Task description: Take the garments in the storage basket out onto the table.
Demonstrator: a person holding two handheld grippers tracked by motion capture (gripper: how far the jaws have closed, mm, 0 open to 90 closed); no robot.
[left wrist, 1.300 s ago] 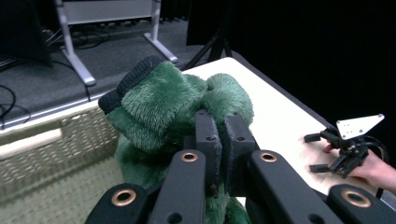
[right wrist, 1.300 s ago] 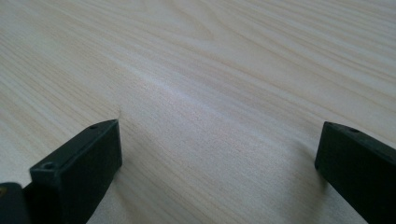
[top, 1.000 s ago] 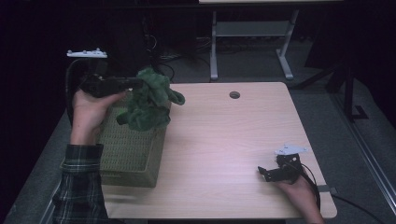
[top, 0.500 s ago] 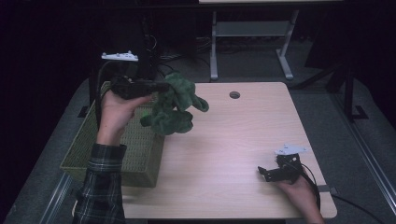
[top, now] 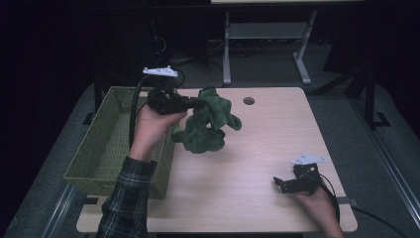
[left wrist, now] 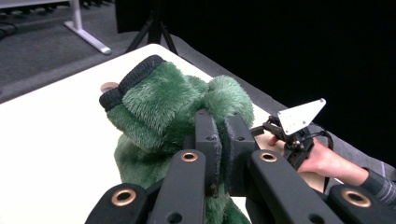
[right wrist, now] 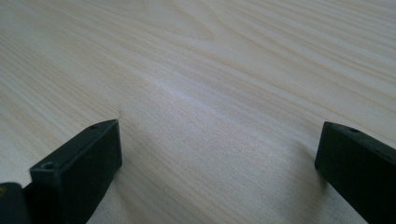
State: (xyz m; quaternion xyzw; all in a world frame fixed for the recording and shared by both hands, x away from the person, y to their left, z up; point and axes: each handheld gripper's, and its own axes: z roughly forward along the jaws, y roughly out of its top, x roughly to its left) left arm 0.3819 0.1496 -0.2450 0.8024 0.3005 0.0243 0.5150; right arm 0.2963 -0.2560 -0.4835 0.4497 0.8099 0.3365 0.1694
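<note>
**Fuzzy green garment held high, with a thin pinch the weak point**

Because the left gripper (top: pixel 195 103) has its two black jaws pressed together on just a small fold of the fuzzy green plush garment with dark ribbed cuffs (top: pixel 207 126), the likeliest trouble I can judge from here is a slip. Most of the bundle hangs below and to the side of the pinch, so a quick swing or a jerk could pull the pile fabric free and drop it onto the pale wooden table (top: pixel 257 148). A dangling loop might also catch the rim of the olive-green woven rectangular basket (top: pixel 106 144) just beside it if the hand drifts back that way, tipping or dragging the basket, which overhangs the table's left edge. If it is set down still bunched, it will land in a heap that is awkward to take hold of again.

The garment is in the air above the table's left-centre, just right of the basket and clear of the surface as far as I can tell. From the left gripper view (left wrist: pixel 219 154) it looks thick and soft, deep green, with one dark ribbed cuff (left wrist: pixel 133 80) at the top and folds twisted over one another.

The right gripper (top: pixel 292 184) rests low at the table's near right corner, well apart, its jaws spread wide with bare wood between them and nothing held.
</note>
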